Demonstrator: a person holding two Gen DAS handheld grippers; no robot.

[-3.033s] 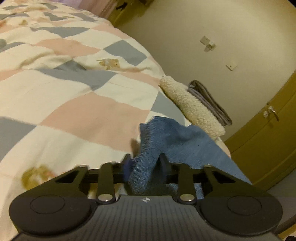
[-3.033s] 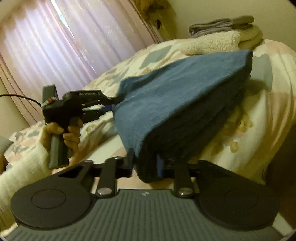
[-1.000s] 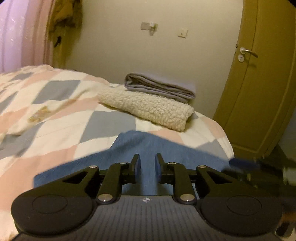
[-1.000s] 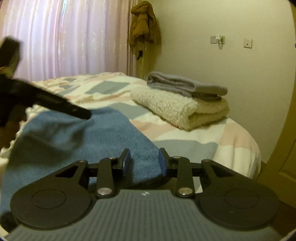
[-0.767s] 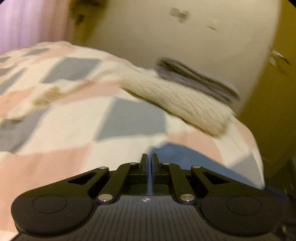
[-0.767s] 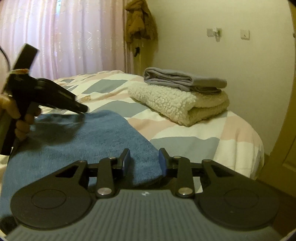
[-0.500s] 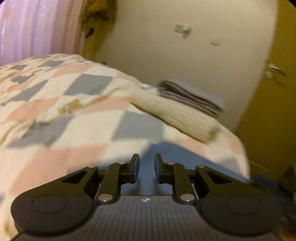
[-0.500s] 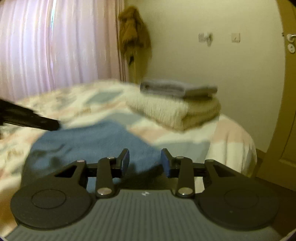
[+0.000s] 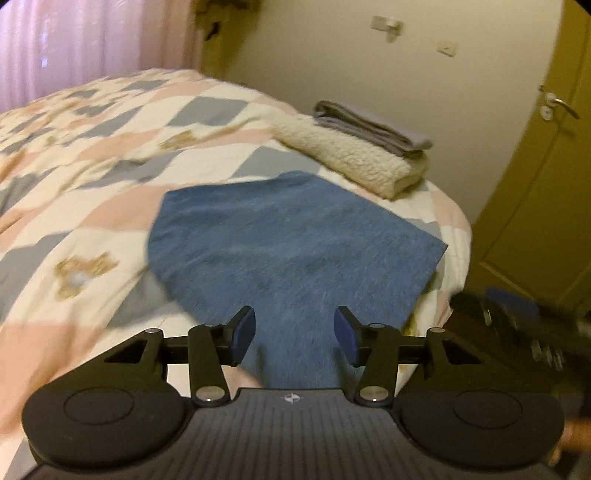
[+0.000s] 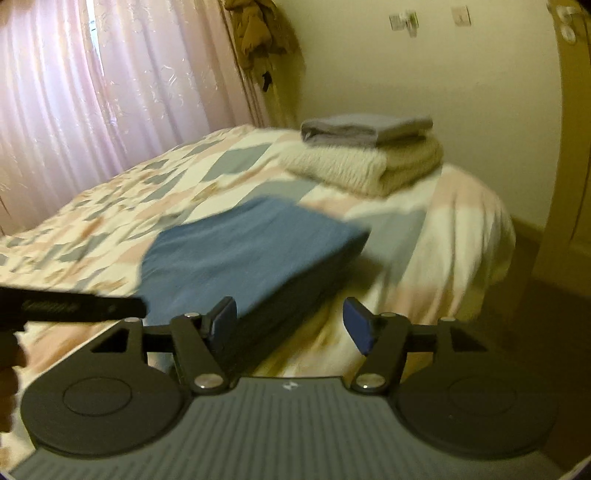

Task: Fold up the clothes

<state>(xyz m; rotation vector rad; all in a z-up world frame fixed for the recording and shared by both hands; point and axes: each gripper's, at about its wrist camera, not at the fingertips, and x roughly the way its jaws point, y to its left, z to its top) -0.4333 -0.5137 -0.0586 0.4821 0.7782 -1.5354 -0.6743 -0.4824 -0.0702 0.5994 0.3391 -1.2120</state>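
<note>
The blue garment (image 9: pixel 295 243) lies folded and flat on the near corner of the bed, on the patchwork quilt (image 9: pixel 110 155) of pink, grey and cream patches. In the right wrist view the same garment (image 10: pixel 251 251) shows as a thick folded slab whose near edge overhangs the quilt's (image 10: pixel 443 229) side.

Left gripper (image 9: pixel 294 334): jaws apart and opening. The blue cloth is seen in the gap between the blue pads, but neither pad presses on it. Whether the tips touch the cloth below cannot be told.

Right gripper (image 10: pixel 291 325): jaws apart and opening. The left pad (image 10: pixel 221 325) stands just beside the garment's near edge; contact cannot be confirmed because of blur. The right pad stands clear, with only quilt behind it. Nothing is clamped.

At the far right of the bed, well apart from the blue garment, a folded cream fleece (image 9: pixel 347 162) lies with a folded grey cloth (image 9: pixel 373 125) stacked on top of it.

In the left wrist view the right gripper's body appears blurred at the right edge. In the right wrist view the left gripper's (image 10: pixel 74 306) dark finger reaches in from the left, near the garment's left edge.

Background: pink curtain (image 10: pixel 110 92) at far left, a brown coat (image 10: pixel 262 29) hanging beside it, and an olive door (image 9: pixel 546 184) at right.
</note>
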